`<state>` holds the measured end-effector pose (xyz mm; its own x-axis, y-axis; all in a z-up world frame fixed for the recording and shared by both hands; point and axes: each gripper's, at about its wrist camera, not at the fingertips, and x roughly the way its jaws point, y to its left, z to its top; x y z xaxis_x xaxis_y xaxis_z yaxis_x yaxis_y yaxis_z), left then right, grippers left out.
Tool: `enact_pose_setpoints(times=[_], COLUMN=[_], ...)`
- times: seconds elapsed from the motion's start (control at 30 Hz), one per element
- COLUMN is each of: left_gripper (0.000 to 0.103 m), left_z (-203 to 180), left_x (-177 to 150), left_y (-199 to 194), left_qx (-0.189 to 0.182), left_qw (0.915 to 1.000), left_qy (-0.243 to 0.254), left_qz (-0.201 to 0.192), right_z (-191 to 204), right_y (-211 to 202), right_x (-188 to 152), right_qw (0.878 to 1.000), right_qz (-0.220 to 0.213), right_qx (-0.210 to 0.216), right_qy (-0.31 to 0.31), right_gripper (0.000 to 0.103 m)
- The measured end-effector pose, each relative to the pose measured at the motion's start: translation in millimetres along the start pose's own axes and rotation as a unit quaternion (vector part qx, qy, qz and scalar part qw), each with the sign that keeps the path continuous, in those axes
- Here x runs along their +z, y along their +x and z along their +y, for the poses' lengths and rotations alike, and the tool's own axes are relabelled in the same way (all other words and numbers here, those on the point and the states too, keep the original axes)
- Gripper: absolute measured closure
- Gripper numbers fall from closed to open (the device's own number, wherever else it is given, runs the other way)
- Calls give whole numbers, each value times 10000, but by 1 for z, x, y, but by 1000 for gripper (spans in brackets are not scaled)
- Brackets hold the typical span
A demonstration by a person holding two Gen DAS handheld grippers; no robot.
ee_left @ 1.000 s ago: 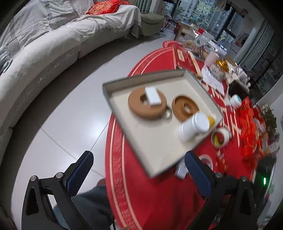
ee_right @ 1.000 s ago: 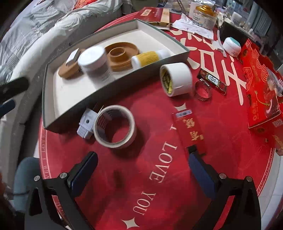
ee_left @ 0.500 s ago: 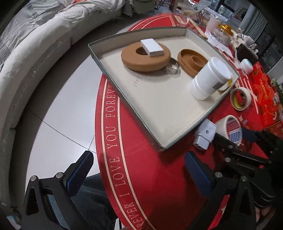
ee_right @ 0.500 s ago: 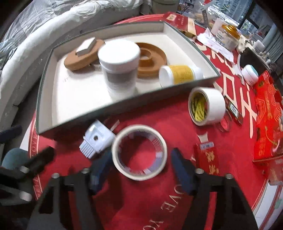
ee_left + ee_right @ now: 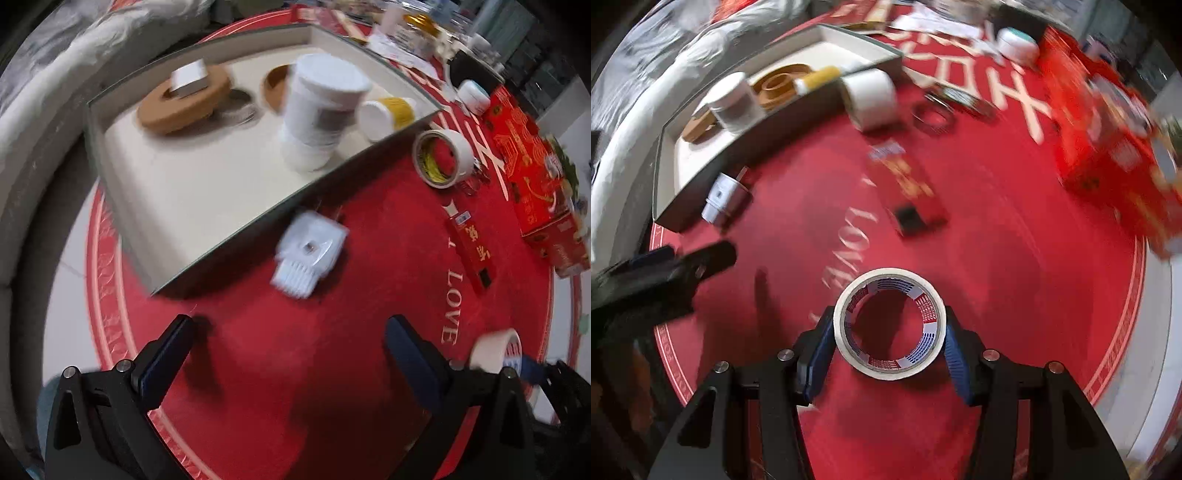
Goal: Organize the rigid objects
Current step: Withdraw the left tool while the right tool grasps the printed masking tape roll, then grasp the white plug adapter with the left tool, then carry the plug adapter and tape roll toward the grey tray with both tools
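Note:
My right gripper [image 5: 889, 343] is shut on a white tape roll [image 5: 890, 280] with red and blue print inside, held above the red tablecloth; it also shows in the left wrist view [image 5: 493, 352]. My left gripper [image 5: 291, 354] is open and empty, above the cloth just short of a white plug adapter [image 5: 308, 251] that lies beside the grey tray [image 5: 229, 240]. The tray holds a cork ring [image 5: 184, 105] with a white block on it, a brown ring, a white jar [image 5: 319, 110] and a yellow-labelled bottle [image 5: 388, 112]. The tray shows in the right wrist view [image 5: 666, 218] too.
A second white tape roll [image 5: 443, 157] lies right of the tray. A red packet [image 5: 471, 247] and a red box [image 5: 535, 173] lie further right. A metal ring [image 5: 932, 118] sits by the far roll. Clutter fills the far table; a sofa is at left.
My right gripper closed on the tape roll and lifted it back toward the table's near edge. My left gripper swung right, from over the tray to in front of the plug adapter.

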<state>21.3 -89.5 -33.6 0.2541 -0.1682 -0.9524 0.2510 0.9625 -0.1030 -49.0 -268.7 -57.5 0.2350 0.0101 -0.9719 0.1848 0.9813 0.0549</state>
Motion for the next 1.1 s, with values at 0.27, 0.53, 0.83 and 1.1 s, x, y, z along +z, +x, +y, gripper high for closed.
enact_pose_setpoints(times=[0.27, 0.53, 0.83, 1.1], left_gripper=[0, 66, 71, 71], left_z=[-30, -50, -52, -51], left_x=[16, 18, -25, -72], left_y=[15, 3, -21, -76], left_qx=[365, 246, 15, 2], left_qw=[9966, 9942, 9966, 9943], left_qy=[691, 1007, 826, 945], left_qz=[-266, -280, 75, -488], right_z=[-13, -20, -34, -33], right_y=[-10, -29, -54, -66], right_x=[-10, -24, -46, -80], right_qw=[9994, 9979, 9958, 9915], right_qz=[-110, -277, -497, -601], right_qx=[255, 428, 387, 519], right_qy=[216, 403, 668, 1030], right_gripper=[48, 48, 48, 48])
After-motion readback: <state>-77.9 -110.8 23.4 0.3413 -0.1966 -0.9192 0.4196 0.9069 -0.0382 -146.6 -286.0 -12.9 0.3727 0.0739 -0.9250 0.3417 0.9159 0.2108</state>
